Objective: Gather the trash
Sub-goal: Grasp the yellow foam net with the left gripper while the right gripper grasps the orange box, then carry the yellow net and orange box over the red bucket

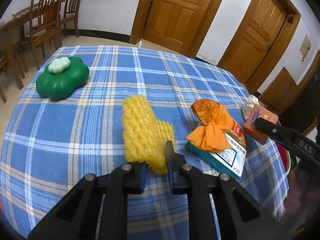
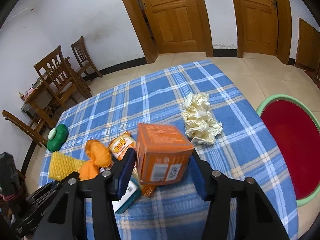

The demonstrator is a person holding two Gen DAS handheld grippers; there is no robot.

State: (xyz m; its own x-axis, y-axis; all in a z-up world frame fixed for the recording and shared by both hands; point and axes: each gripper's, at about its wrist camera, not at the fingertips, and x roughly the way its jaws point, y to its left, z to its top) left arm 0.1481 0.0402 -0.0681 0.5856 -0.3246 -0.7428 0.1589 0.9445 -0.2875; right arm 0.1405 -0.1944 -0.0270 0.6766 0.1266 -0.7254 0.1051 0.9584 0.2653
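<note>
A table draped in a blue plaid cloth [image 1: 100, 140] carried scattered rubbish; a person held a two-finger gripper in each hand above it, both angled downward. The left gripper [image 1: 156, 166] had its jaws drawn nearly together on the near edge of a yellow foam mesh sleeve [image 1: 143, 128], which otherwise lay flat on the cloth; the pinch at the edge looked chosen because the soft mesh offered nothing firmer to grasp. The right gripper [image 2: 162, 172] was clamped on an orange carton [image 2: 162, 154], pads pressing its two opposite sides; the carton sat tilted and slightly blurred, apparently just off the cloth, probably gripped across its width so it would stay steady when carried. Between the two lay a crumpled orange wrapper [image 1: 212, 132] on top of a white and teal medicine box [image 1: 222, 158]; a wad of crumpled pale paper [image 2: 201, 118] rested farther back. A red basin with a green rim [image 2: 266, 104] waited beyond the table's right edge, seemingly the place for the rubbish and close to the right gripper's load. A green flower-shaped container [image 1: 62, 78] stood apart at the far left; wooden chairs [image 1: 48, 18] and doors [image 1: 176, 14] lined the room behind.
</note>
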